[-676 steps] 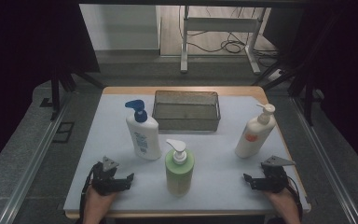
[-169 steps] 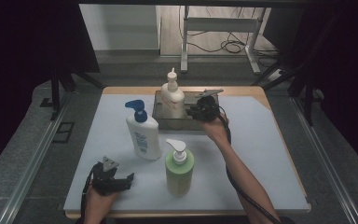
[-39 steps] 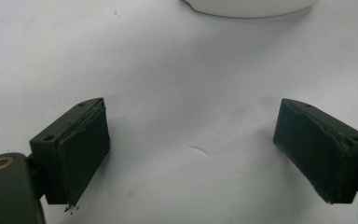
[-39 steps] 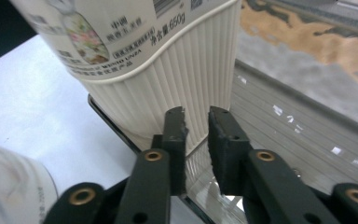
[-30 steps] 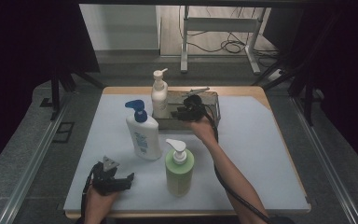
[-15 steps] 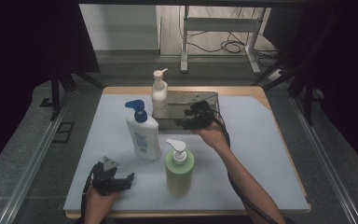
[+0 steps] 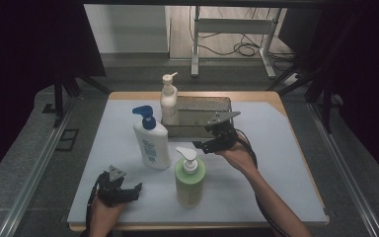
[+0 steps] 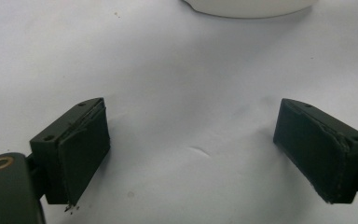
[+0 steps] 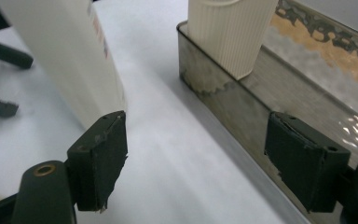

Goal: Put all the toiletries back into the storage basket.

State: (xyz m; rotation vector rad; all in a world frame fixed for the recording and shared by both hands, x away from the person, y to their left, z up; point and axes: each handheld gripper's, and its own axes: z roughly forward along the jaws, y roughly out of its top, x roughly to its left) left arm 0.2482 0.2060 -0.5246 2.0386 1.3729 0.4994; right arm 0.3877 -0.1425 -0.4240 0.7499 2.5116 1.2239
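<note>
**A:** Cream ribbed plastic pump bottle (image 7: 169, 101) is standing upright in the near-left corner of the grey metal mesh basket (image 7: 212, 106). In the right gripper view it sits up past the right gripper's (image 7: 212, 143) jaws, a bit toward the right-hand one, inside the basket wall (image 9: 242, 116), well clear of both pads.

**B:** So the right gripper isn't holding it?

**A:** Nope. Its jaws have just been opening, they stand wide now and there's nothing between them but pale tabletop (image 9: 168, 154). The basket wall runs right in front of the right-hand jaw, and the white bottle with the blue pump (image 7: 150, 138) rises just beyond the left-hand jaw.

**B:** And the other hand?

**A:** Left gripper (image 7: 123, 190) rests low on the tabletop, jaws spread wide, bare surface between them. The rounded white base of that blue-pump bottle (image 8: 247, 7) is ahead of them, well apart. In the high view the green round pump bottle (image 7: 190, 177) stands between the two grippers, touching neither.
</note>
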